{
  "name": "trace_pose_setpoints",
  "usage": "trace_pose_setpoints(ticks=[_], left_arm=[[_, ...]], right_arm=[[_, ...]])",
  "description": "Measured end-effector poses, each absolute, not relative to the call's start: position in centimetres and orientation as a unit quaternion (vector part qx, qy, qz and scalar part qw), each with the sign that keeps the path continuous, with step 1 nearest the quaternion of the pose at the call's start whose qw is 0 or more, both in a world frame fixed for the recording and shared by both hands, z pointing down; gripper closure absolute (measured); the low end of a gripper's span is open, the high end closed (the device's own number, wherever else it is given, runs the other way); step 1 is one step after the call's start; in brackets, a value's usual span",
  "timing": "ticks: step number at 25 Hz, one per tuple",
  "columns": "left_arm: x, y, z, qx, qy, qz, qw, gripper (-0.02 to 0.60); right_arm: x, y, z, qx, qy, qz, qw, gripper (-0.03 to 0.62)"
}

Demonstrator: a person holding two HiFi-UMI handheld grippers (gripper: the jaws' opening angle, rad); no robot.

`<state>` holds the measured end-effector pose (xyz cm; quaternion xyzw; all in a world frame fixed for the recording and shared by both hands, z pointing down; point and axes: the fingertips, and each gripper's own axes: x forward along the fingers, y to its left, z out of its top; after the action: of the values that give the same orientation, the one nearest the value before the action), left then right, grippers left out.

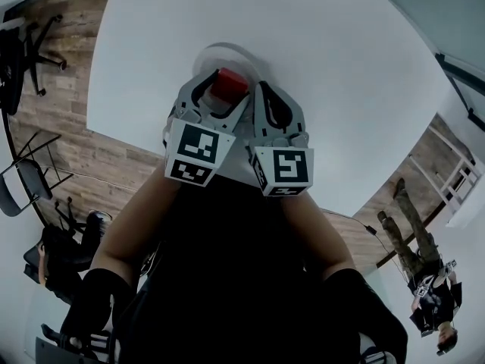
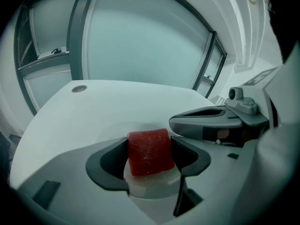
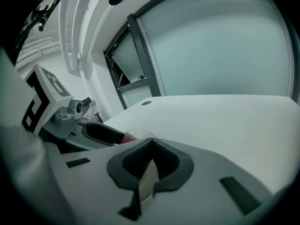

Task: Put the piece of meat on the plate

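The left gripper (image 2: 150,144) pinches the piece of meat (image 2: 148,154) in its fingers over the plate (image 2: 151,185). At its 3 o'clock is the right gripper (image 3: 150,143) - fingers pressed together.

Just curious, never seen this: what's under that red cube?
A white plate lies beneath the piece of meat, which the left gripper clamps. The jaws cover most of the plate; contact is unclear.

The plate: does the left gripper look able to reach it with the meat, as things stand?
Probably yes. The left gripper is shut on the piece of meat right over the plate, and nothing shows between them. The right gripper sits beside it, fingers together, not under the meat.
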<state>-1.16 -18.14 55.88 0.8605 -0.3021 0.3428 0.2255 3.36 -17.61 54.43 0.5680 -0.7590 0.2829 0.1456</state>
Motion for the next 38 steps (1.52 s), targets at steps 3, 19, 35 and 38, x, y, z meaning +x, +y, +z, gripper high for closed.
trace_pose_setpoints(ticks=[3,19,35,38], left_arm=[[-1.1,-18.5,56.0,0.855,-0.299,0.367,0.209,0.296],[-1.0,-18.4,57.7,0.827,-0.266,0.432,0.244,0.296],[-3.0,-20.5,49.6,0.858,-0.381,0.307,0.157,0.489],[-4.0,-20.7,46.1,0.862,-0.416,0.262,0.123,0.577]], right_arm=[[3.2,-17.9,54.7,0.566,-0.758,0.288,0.149,0.591],[4.9,-17.2,53.3,0.592,-0.745,0.278,0.134,0.591],[5.0,-18.0,47.4,0.597,-0.765,0.213,0.117,0.591],[4.8,-18.5,44.7,0.599,-0.77,0.195,0.102,0.591]])
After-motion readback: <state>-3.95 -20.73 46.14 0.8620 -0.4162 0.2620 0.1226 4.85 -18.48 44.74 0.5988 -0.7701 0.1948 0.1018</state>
